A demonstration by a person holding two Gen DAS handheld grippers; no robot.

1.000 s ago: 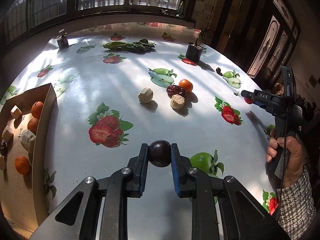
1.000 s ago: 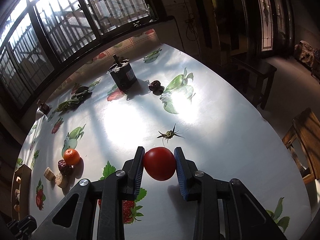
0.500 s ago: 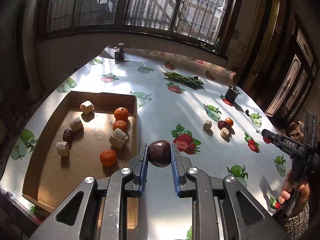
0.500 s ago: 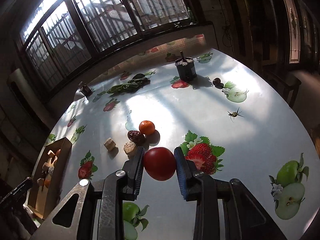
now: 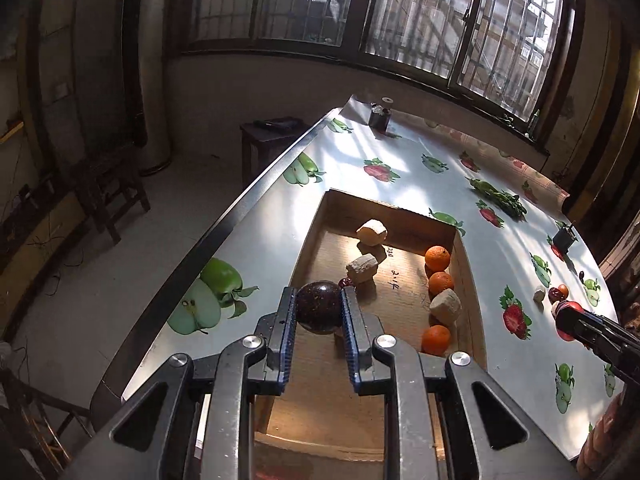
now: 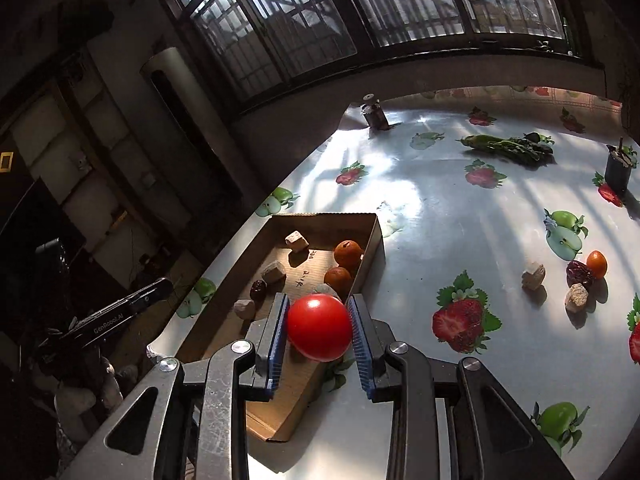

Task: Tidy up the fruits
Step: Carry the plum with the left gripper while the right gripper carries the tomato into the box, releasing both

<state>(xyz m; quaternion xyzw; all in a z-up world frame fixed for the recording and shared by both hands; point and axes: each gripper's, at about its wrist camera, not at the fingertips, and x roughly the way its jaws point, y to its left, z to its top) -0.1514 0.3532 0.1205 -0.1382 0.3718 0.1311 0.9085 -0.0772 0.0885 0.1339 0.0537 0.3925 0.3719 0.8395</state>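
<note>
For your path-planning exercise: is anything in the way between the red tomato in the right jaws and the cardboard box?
Nothing visible blocks it. The red tomato hangs at the cardboard box's near corner; only fruit already lying inside limits where it can land.

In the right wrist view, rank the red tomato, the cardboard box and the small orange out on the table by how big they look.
1. cardboard box
2. red tomato, enlarged by sitting close to the camera
3. small orange
</note>
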